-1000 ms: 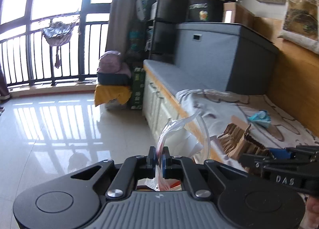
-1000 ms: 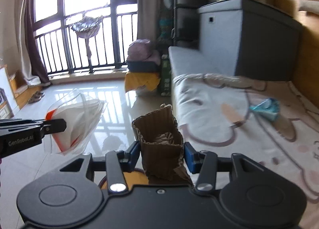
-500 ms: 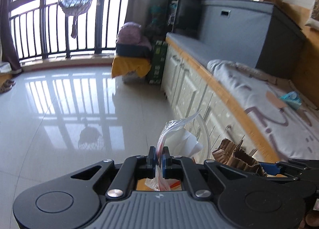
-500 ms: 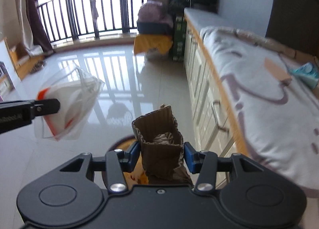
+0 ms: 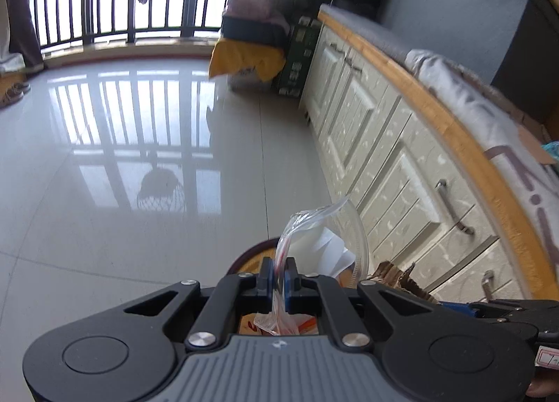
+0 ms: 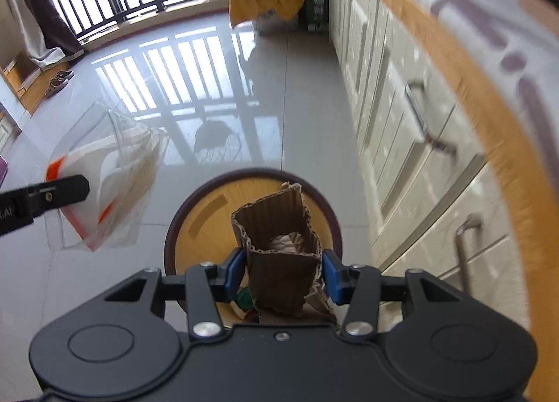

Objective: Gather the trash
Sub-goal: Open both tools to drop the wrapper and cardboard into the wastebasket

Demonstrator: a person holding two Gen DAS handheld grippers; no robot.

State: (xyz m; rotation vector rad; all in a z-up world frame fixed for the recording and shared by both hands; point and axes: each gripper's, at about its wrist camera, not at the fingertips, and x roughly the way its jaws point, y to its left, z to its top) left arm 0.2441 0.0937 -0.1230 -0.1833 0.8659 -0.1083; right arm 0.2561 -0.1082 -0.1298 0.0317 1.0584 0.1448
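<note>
Bottom center: right gripper [image 6: 282,271] clamps crumpled cardboard [image 6: 279,248] above the round bin [image 6: 181,223]. Left gripper [image 5: 277,278], fingers pinched narrow, holds a clear plastic bag [image 6: 104,178] at frame left. 2 pieces collected, neither dropped yet. Far upper right, a teal scrap [image 5: 551,147] remains. No legible writing.

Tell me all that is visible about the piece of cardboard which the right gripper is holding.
The cardboard piece is brown corrugated board, bent into a rough open tube with torn, wavy edges; crumpled pale material shows inside. It stands roughly upright, clamped on both sides between the blue pads of the right gripper. It hangs above a round bin with a dark rim and yellowish inside. Its torn top also shows in the left wrist view.
</note>
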